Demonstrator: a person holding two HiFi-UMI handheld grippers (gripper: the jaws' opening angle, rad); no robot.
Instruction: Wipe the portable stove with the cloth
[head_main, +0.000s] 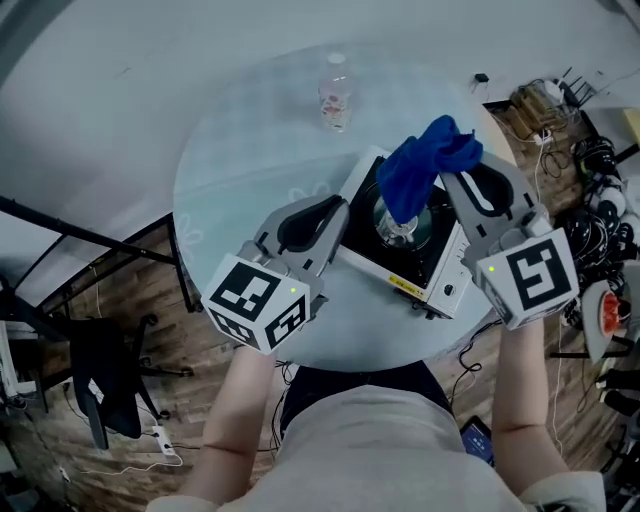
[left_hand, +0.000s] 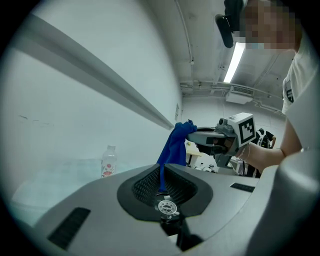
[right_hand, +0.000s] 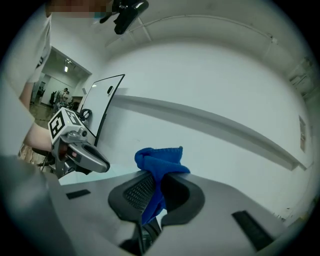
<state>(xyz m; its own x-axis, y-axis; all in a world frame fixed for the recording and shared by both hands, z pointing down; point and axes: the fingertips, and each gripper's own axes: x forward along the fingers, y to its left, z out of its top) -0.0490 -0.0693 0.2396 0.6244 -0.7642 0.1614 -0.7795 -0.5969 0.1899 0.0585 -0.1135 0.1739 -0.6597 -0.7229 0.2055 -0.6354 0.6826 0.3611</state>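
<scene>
A white portable stove (head_main: 441, 284) with a black top and a round burner sits on the round glass table (head_main: 250, 170). My right gripper (head_main: 452, 172) is shut on a blue cloth (head_main: 425, 165), which hangs bunched above the burner, clear of the stove. In the right gripper view the cloth (right_hand: 161, 160) sticks out between the shut jaws of the right gripper (right_hand: 157, 182). My left gripper (head_main: 338, 207) hovers by the stove's left edge with its jaws together and nothing in them. The left gripper view shows the left gripper (left_hand: 161, 172), with the cloth (left_hand: 175, 145) and right gripper (left_hand: 201, 134) beyond it.
A clear plastic bottle (head_main: 335, 92) with a pink label stands at the table's far side, also in the left gripper view (left_hand: 108, 162). A black chair (head_main: 105, 390) stands on the wooden floor at the left. Cables and boxes (head_main: 590, 170) crowd the floor at the right.
</scene>
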